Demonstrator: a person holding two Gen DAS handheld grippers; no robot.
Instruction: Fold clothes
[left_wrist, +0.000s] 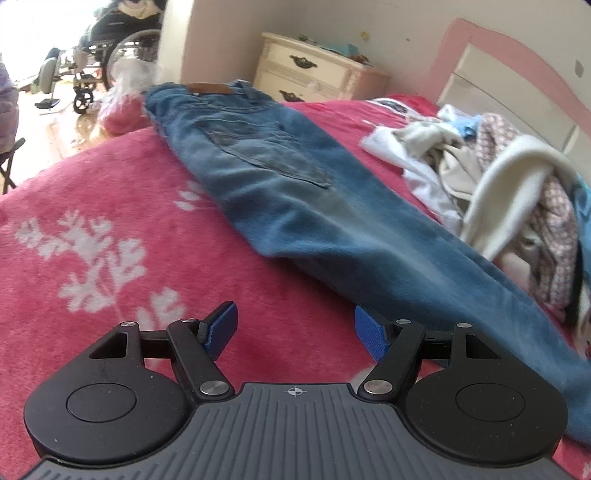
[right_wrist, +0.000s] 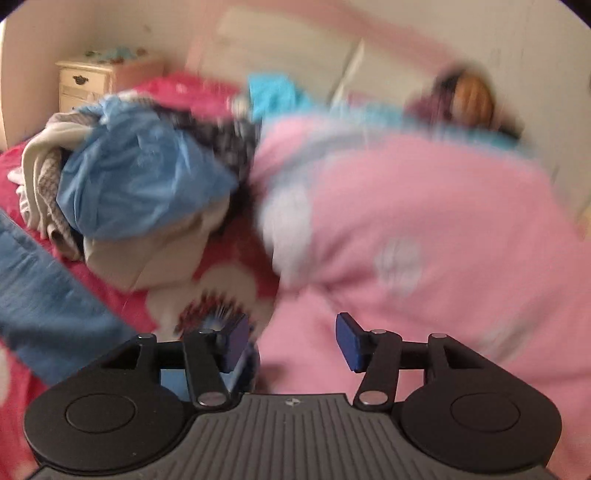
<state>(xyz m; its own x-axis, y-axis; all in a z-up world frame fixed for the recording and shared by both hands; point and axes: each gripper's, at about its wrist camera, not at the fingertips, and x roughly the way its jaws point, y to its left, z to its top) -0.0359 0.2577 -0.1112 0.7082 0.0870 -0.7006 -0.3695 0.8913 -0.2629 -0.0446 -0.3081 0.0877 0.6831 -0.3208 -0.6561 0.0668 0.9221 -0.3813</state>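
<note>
Ahead on my left wrist view, the jeans (left_wrist: 295, 192) lie flat on the red blanket (left_wrist: 92, 221), waistband far-left, legs running near-right; my left gripper (left_wrist: 293, 326) gapes wide, empty. Rightward, blurred, my right gripper (right_wrist: 291, 338) hangs wide before a pink quilt (right_wrist: 424, 229).

I count one pair of blue denim jeans (left_wrist: 295, 192), one cream two-drawer nightstand (left_wrist: 314, 70), one wheelchair (left_wrist: 110, 48), one pink quilt (right_wrist: 424, 221).
</note>
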